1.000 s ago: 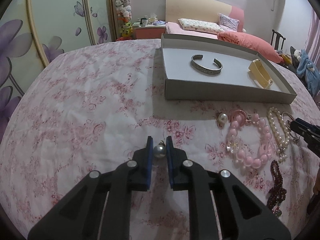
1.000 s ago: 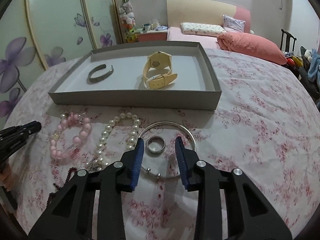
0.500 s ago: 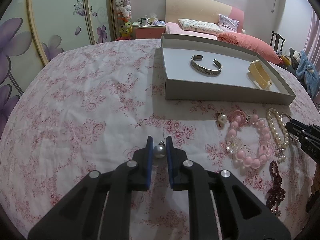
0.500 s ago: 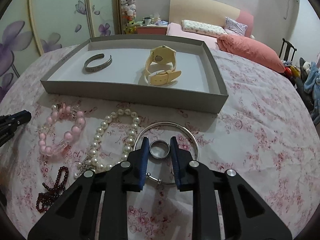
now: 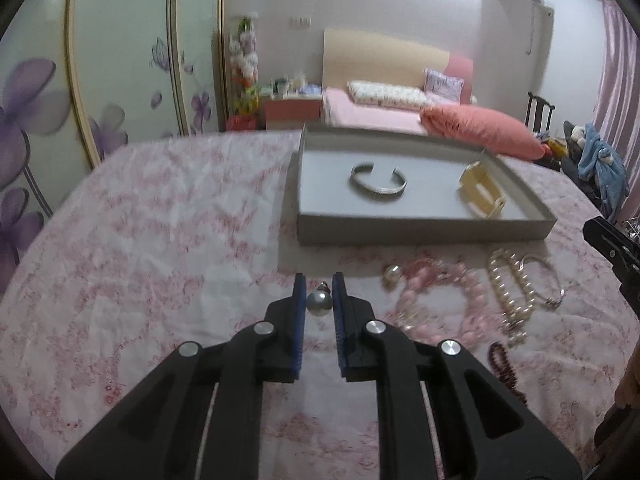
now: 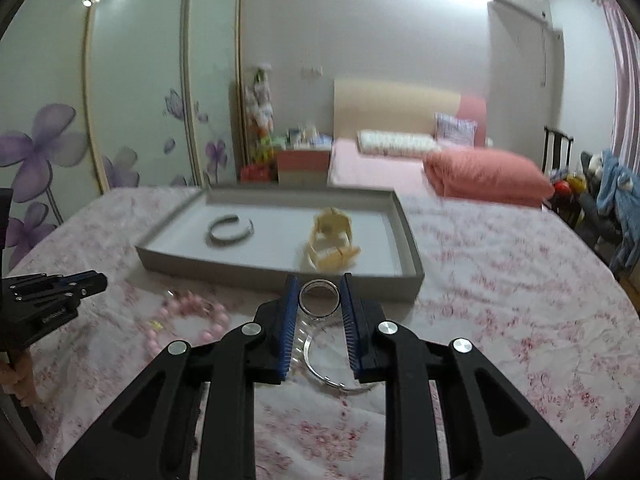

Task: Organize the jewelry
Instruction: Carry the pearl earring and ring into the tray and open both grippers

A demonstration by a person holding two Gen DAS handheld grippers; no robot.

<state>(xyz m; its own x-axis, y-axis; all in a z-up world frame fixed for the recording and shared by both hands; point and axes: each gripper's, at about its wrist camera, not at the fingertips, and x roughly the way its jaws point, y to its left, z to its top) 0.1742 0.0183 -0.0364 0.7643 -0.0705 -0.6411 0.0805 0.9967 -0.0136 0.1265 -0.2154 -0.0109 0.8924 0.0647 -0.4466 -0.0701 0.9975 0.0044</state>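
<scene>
My left gripper (image 5: 319, 300) is shut on a grey pearl earring (image 5: 319, 303) and holds it above the floral cloth. My right gripper (image 6: 319, 300) is shut on a silver ring (image 6: 319, 302), lifted above the thin silver bangle (image 6: 320, 368). The grey tray (image 5: 420, 230) holds a silver cuff bracelet (image 5: 378, 182) and a cream watch (image 5: 482, 194). It also shows in the right wrist view (image 6: 256, 270). A second pearl earring (image 5: 392, 272), a pink bead bracelet (image 5: 440, 304) and a white pearl bracelet (image 5: 512, 292) lie in front of the tray.
A dark red bead bracelet (image 5: 506, 364) lies at the right near edge of the cloth. A bed with a pink pillow (image 5: 480, 134) stands behind the table. A flowered wardrobe (image 5: 120, 60) runs along the left. The other gripper shows at the left of the right wrist view (image 6: 48, 304).
Both grippers have risen from the cloth with their items. The right gripper closed on the silver ring and lifted it off the bangle toward the tray.
</scene>
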